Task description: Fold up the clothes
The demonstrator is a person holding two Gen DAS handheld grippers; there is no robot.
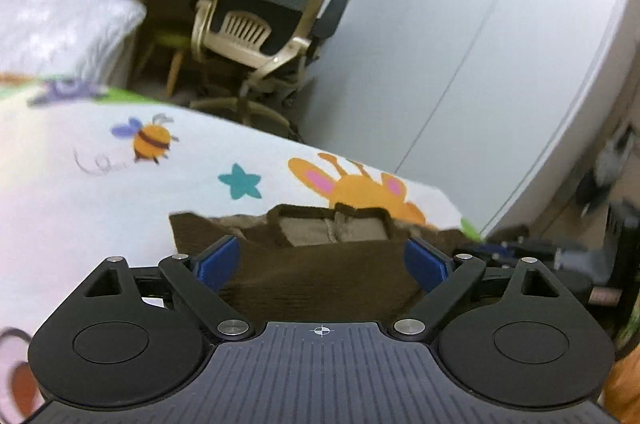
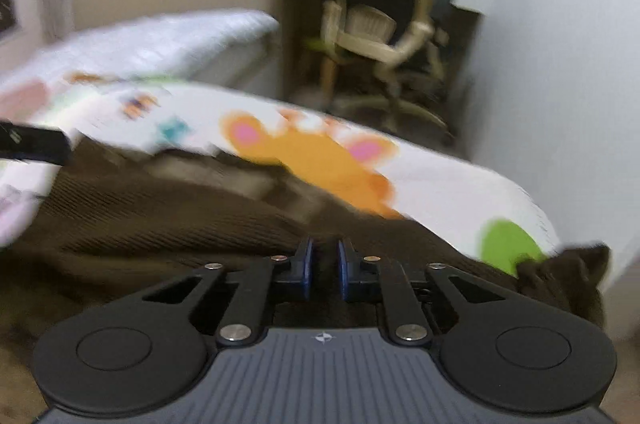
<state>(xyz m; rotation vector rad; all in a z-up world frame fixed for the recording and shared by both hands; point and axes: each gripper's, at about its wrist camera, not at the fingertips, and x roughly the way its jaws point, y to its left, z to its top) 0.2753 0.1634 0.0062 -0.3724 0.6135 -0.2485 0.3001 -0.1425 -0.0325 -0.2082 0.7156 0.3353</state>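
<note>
On the cartoon-print white bedsheet (image 1: 100,207) lies a brown ribbed knit garment (image 1: 320,276) — left gripper (image 1: 322,258) splayed wide, right gripper (image 2: 323,264) nearly closed, seemingly pinching knit; best lift evenly.

Both wrist views are being aimed low and close across the bed sheet (image 1: 100,207); the office chair (image 1: 264,19) toward twelve o'clock is being shared.

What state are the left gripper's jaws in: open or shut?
Open. The left gripper's blue fingers stand far apart, brown garment lying between them unpinched.
</note>
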